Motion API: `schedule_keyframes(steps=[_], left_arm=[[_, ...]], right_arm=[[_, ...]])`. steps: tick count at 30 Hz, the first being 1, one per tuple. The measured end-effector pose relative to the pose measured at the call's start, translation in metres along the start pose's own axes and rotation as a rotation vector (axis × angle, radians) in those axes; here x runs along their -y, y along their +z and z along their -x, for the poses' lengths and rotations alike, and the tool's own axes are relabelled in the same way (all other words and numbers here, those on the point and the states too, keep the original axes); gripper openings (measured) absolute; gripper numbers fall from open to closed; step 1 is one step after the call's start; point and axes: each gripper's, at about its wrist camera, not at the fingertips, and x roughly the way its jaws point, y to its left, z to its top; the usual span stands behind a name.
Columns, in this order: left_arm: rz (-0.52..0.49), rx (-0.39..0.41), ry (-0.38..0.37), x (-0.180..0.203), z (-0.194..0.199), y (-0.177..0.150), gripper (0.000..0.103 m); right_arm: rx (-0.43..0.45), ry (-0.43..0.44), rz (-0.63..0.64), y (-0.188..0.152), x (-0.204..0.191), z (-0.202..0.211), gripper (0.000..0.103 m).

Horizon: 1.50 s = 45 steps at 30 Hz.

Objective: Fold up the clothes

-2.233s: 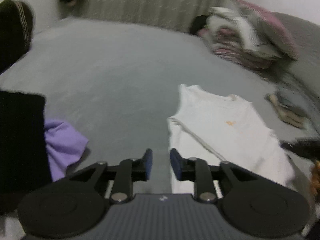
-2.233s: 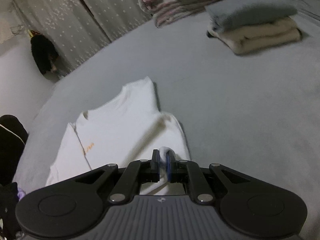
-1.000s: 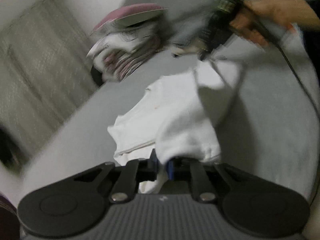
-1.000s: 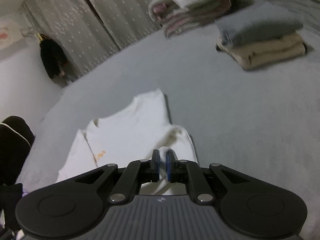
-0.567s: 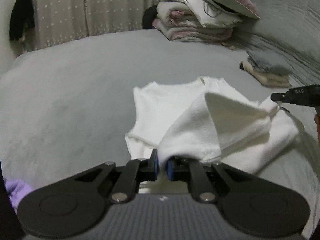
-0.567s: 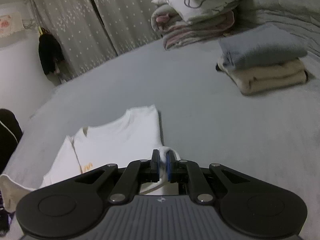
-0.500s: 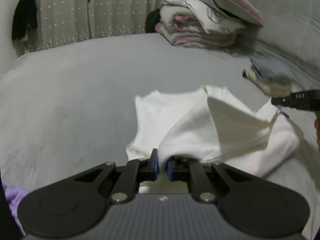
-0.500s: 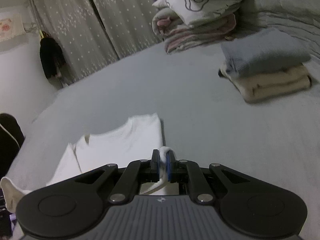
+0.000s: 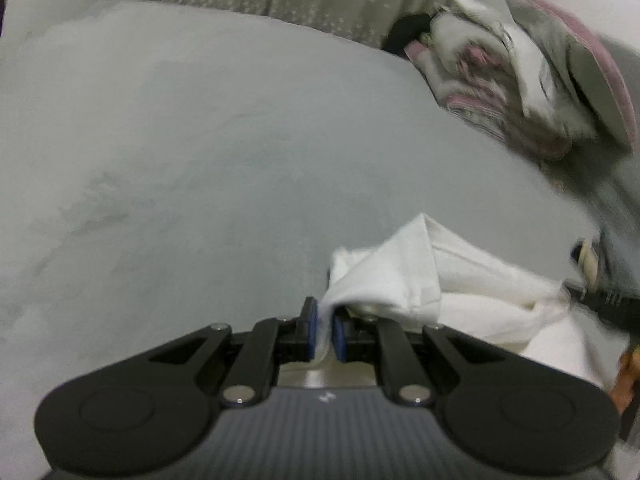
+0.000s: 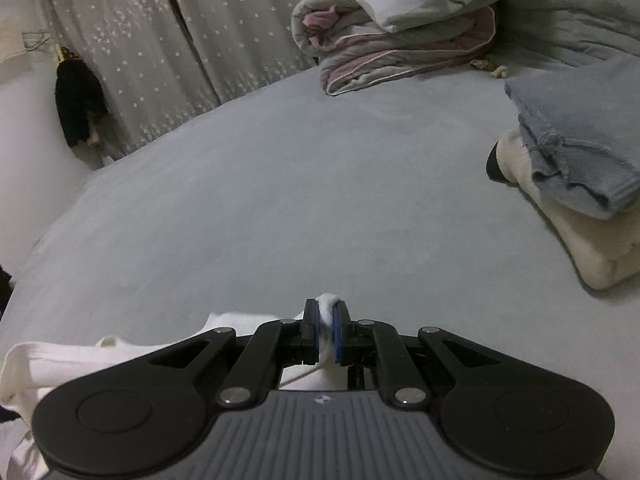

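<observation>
Left wrist view: the left gripper [image 9: 324, 334] has its blue pads pressed together on a pinch of a white T-shirt [image 9: 404, 276]. The shirt hangs bunched and doubled over, trailing rightward above the grey bed [image 9: 200, 160] toward the right gripper [image 9: 600, 300], seen only as a dark tip at the right edge.

Right wrist view: the right gripper [image 10: 326, 334] is likewise clamped on a fold of the white T-shirt [image 10: 80, 356], whose body sags to the left, near the bed's [image 10: 320, 200] near edge. Folded bedding [image 10: 400, 32] sits at the far edge; a stack of folded clothes [image 10: 580, 184] lies toward the right edge.

The step in hand appears to be carrying two held points of the shirt together through the air. The next move likely calls for lowering both evenly so the cloth lands flat, without sagging into wrinkles.
</observation>
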Motion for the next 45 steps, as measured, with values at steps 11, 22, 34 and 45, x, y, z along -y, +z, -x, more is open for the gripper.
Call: schedule_keyframes(steps=[11, 22, 34, 45], left_arm=[[0.094, 0.059, 0.036, -0.052, 0.012, 0.009, 0.037], [-0.049, 0.005, 0.096, -0.002, 0.003, -0.004, 0.041], [0.056, -0.041, 0.238, 0.004, 0.072, -0.057, 0.075], [0.095, -0.059, 0.148, 0.001, 0.074, -0.07, 0.008]], right_arm=[[0.023, 0.074, -0.079, 0.02, 0.046, 0.007, 0.044], [-0.171, 0.065, 0.132, -0.013, 0.023, 0.014, 0.044], [-0.24, 0.175, -0.066, -0.06, 0.049, 0.096, 0.041], [-0.115, 0.19, 0.146, -0.059, 0.019, 0.13, 0.009]])
